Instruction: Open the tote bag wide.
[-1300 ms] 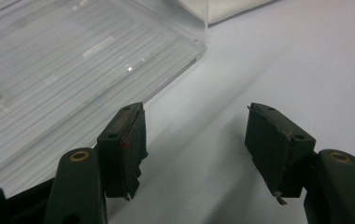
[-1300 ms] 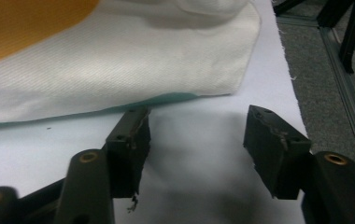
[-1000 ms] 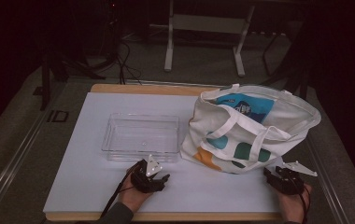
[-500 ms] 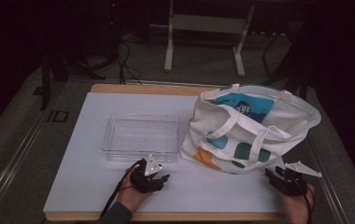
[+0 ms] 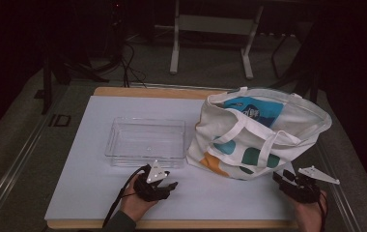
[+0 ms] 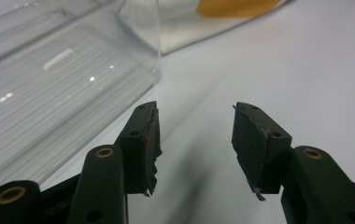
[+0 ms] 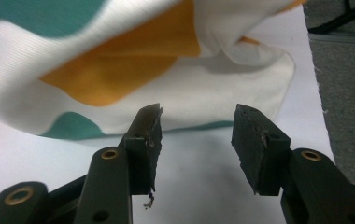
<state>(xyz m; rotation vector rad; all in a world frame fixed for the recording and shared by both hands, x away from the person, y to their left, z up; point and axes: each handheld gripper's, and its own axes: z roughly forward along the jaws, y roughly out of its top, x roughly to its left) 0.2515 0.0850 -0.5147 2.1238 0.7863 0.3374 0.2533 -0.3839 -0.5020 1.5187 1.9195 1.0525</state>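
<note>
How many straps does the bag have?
2 that I can see on the tote bag. One white strap runs down its front near the middle; the other strap drapes beside it toward the right. More could be hidden behind or inside.

High view: dim, dark surroundings; the white surface (image 5: 99, 193) is evenly lit from above. Left gripper view: glare spots on the clear tray (image 6: 49, 93), distance soft. Right gripper view: the tote bag (image 7: 119, 60) is blurred.
</note>
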